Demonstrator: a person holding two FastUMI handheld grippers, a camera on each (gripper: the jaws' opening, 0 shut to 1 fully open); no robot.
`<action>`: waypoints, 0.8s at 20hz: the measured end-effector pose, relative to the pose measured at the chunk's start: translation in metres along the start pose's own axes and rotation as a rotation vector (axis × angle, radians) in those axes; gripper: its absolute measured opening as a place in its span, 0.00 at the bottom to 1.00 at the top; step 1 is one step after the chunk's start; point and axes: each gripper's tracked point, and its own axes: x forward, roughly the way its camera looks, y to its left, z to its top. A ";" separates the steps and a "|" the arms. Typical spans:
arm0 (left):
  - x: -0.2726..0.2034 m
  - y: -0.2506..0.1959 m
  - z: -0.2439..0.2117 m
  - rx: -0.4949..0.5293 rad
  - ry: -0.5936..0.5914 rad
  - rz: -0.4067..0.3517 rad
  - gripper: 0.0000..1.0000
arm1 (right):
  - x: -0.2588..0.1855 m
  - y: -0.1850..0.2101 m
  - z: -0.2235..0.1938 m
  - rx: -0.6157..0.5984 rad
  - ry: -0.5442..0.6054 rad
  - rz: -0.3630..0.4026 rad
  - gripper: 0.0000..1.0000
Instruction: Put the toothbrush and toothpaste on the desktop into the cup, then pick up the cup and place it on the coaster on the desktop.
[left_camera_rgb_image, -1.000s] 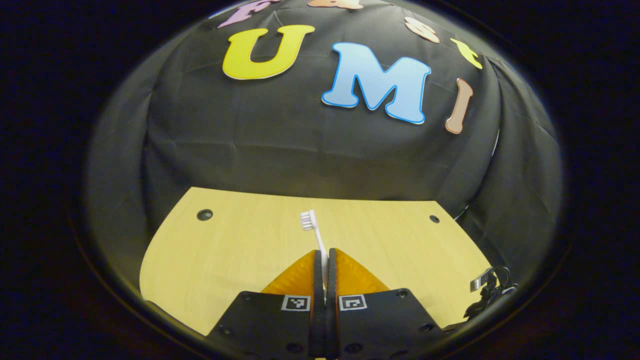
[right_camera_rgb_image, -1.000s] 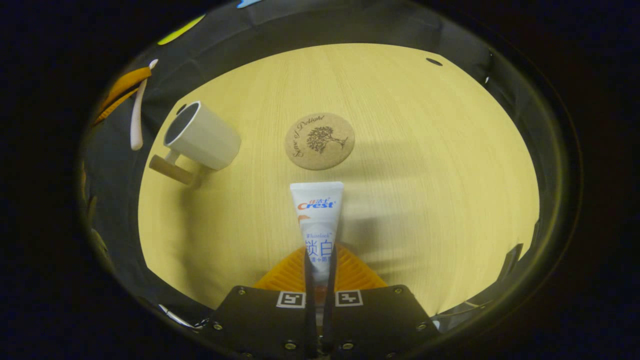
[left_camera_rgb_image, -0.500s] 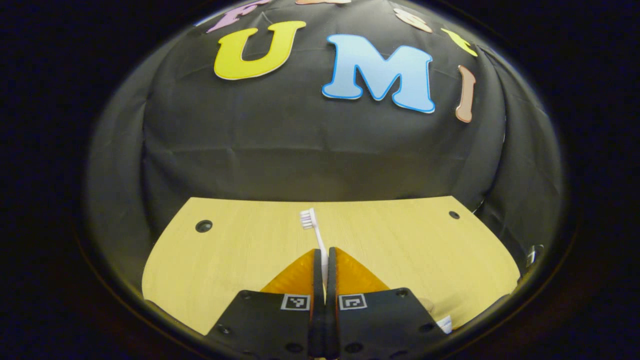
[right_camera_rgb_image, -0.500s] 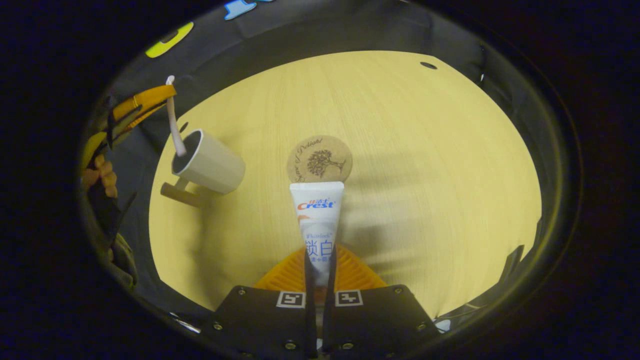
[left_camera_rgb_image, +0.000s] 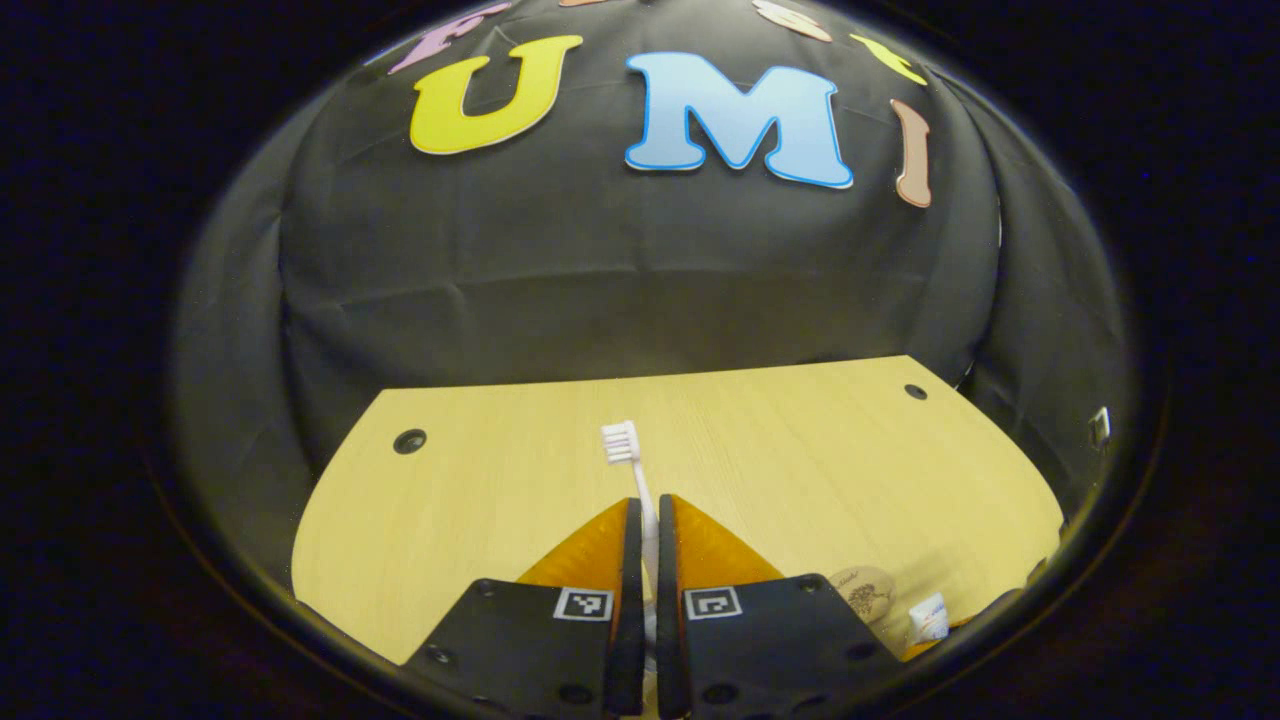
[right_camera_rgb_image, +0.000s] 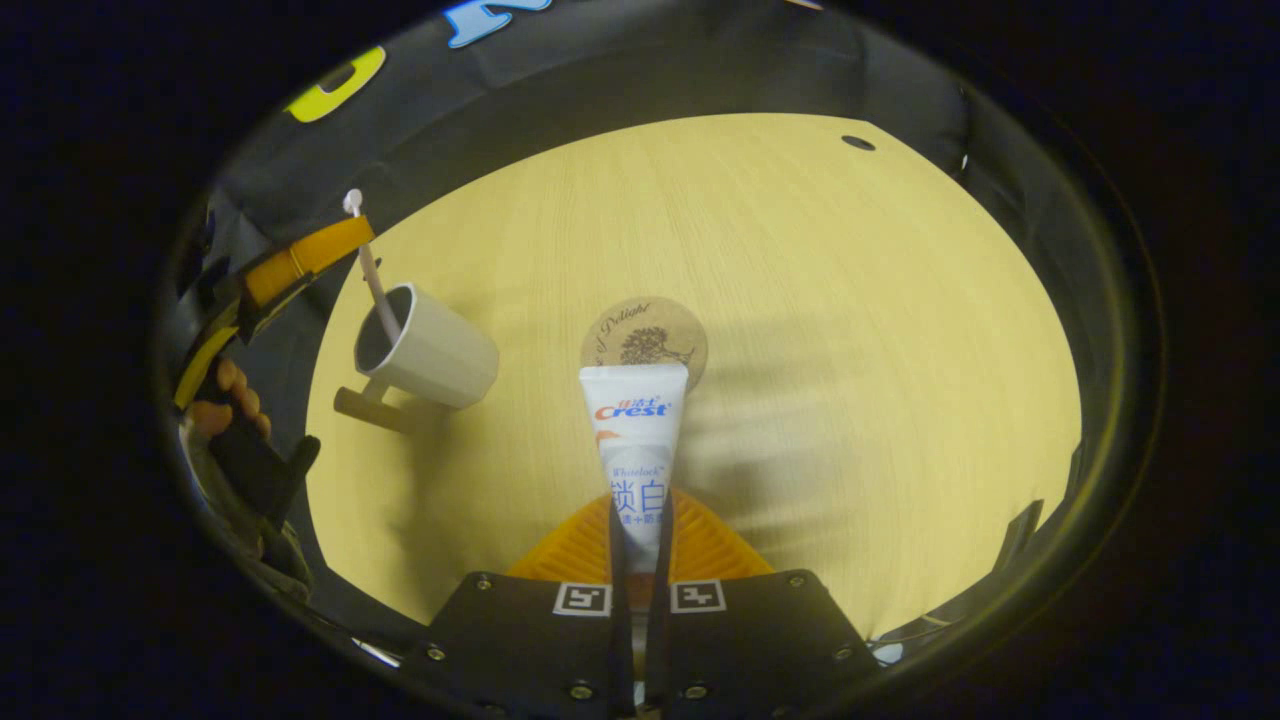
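In the right gripper view a white cup (right_camera_rgb_image: 430, 350) with a handle stands at the left of the wooden desktop (right_camera_rgb_image: 820, 330). My left gripper (right_camera_rgb_image: 300, 255) hovers over it, shut on the white toothbrush (right_camera_rgb_image: 375, 290), whose lower end dips inside the cup's mouth. In the left gripper view the toothbrush (left_camera_rgb_image: 622, 445) sticks up, bristles on top, from between the fingers of my left gripper (left_camera_rgb_image: 648, 510). My right gripper (right_camera_rgb_image: 640, 510) is shut on a white toothpaste tube (right_camera_rgb_image: 635, 440), held above the desk. The tube's end overlaps the round cork coaster (right_camera_rgb_image: 645, 335).
A hand (right_camera_rgb_image: 225, 395) grips the left gripper's handle at the far left. The desk has small dark holes near its back corners (left_camera_rgb_image: 409, 441) (right_camera_rgb_image: 857, 142). The coaster (left_camera_rgb_image: 862, 590) and the tube's end (left_camera_rgb_image: 928, 618) show low at the right of the left gripper view.
My left gripper has come down over the cup, and the toothbrush's lower end has gone from beside the cup into its mouth. The right gripper shifted slightly, still holding the tube.
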 end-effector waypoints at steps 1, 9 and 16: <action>-0.002 -0.001 -0.003 0.002 0.009 0.000 0.21 | 0.000 0.001 0.004 0.000 -0.009 0.002 0.07; -0.025 0.000 -0.024 0.017 0.062 0.002 0.27 | -0.012 0.028 0.063 -0.003 -0.122 0.043 0.07; -0.053 0.021 -0.041 -0.004 0.086 0.027 0.27 | -0.019 0.069 0.113 0.004 -0.210 0.099 0.07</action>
